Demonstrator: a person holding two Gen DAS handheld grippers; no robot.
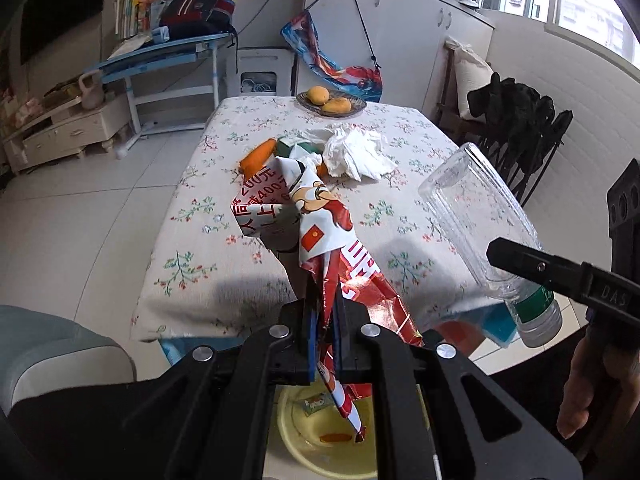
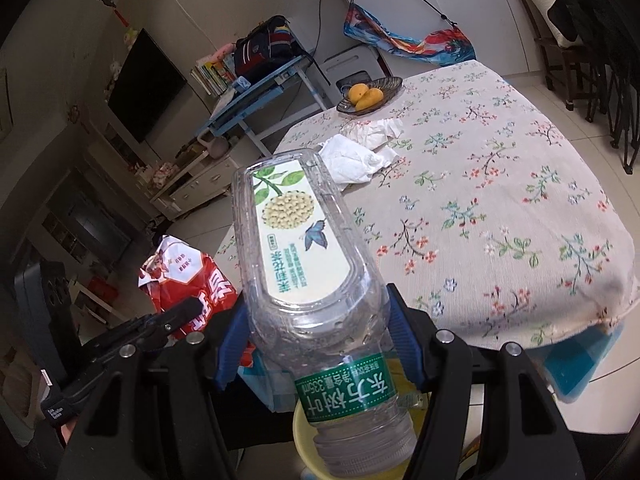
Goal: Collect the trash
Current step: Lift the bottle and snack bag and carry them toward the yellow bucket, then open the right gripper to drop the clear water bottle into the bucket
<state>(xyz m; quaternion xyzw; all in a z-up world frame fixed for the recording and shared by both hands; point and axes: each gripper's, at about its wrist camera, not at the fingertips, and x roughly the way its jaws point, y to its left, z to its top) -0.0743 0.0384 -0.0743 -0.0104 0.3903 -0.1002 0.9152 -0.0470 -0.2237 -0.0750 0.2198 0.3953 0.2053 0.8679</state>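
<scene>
You hold the wrapper [image 1: 320, 248] and bottle [image 2: 308, 264] tight in each hand-held gripper (over the yellow bin [image 1: 296, 432]) to drop them.

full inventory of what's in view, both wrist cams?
snack wrapper: 1, red and white, clamped in the left gripper above the bin
plastic bottle: 1, clear, green neck label, in the right gripper
bin: 1, yellow, below both grippers
tissues: crumpled pile, white, mid-table
carrot: 1, orange, beside the tissues
fruit bowl: 1, dark, yellow fruit, table's far end
tablecloth: 1, floral, covering the table
left gripper: shut on wrapper
right gripper: shut on bottle
</scene>
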